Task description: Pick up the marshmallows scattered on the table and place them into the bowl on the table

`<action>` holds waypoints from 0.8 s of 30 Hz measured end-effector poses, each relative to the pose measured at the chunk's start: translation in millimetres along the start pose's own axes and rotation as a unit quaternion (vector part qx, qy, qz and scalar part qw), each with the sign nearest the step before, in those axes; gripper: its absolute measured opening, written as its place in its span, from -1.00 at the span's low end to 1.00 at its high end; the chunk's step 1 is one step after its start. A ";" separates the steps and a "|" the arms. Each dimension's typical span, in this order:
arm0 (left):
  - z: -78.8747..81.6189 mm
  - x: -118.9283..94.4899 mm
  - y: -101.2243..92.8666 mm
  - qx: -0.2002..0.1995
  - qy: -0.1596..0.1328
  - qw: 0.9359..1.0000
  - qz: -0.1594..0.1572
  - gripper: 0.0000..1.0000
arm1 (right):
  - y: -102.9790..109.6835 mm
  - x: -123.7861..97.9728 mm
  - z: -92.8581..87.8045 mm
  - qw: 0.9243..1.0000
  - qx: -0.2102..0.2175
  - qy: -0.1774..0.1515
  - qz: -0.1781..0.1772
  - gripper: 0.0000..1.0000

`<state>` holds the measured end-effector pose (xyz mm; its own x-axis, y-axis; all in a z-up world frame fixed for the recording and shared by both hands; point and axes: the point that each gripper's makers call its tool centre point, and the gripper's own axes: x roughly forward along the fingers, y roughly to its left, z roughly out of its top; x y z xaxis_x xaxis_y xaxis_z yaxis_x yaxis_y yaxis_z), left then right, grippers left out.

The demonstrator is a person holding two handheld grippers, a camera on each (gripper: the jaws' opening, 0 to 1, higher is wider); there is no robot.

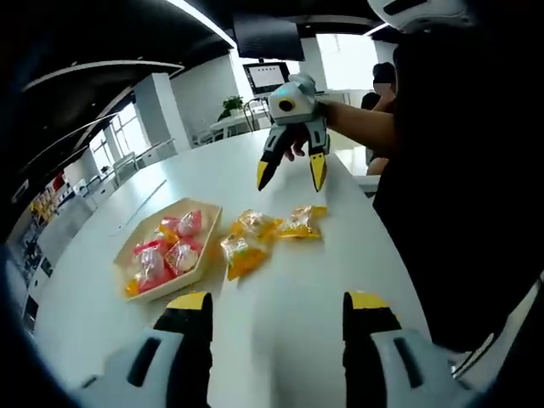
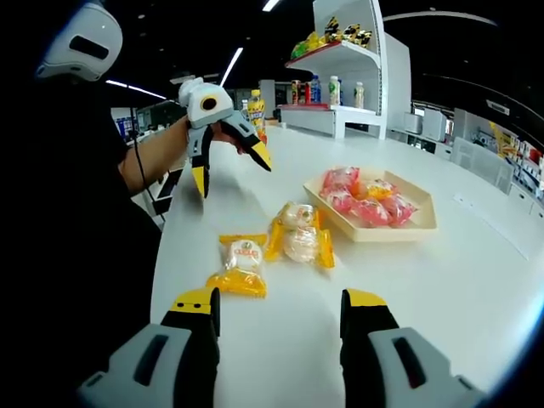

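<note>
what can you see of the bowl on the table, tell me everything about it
The bowl is a shallow, angular tray-like dish, light tan like wood or bamboo, with low sloped walls. It sits flat on the white table, apart from both grippers. Inside lie several wrapped marshmallows, mostly in pink-red wrappers, one or two in yellow. Three yellow-wrapped marshmallows lie on the table just outside it; in the left gripper view the nearest lies close to its rim, contact unclear.

No text can be read; the print on the yellow marshmallow packets [image 2: 242,257] is too blurred.
</note>
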<state>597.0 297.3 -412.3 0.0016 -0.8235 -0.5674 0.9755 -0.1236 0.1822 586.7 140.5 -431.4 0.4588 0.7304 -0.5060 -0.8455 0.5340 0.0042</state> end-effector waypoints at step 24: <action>-7.9 -5.5 -9.1 0.008 0.028 1.000 -0.009 0.22 | 4.0 2.4 0.6 1.000 -0.003 0.001 0.005 0.11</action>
<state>589.9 307.3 -417.3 -0.0032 -0.7892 -0.6141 0.9717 -0.1476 0.1846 584.6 144.6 -432.1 0.4499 0.7349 -0.5075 -0.8516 0.5242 0.0041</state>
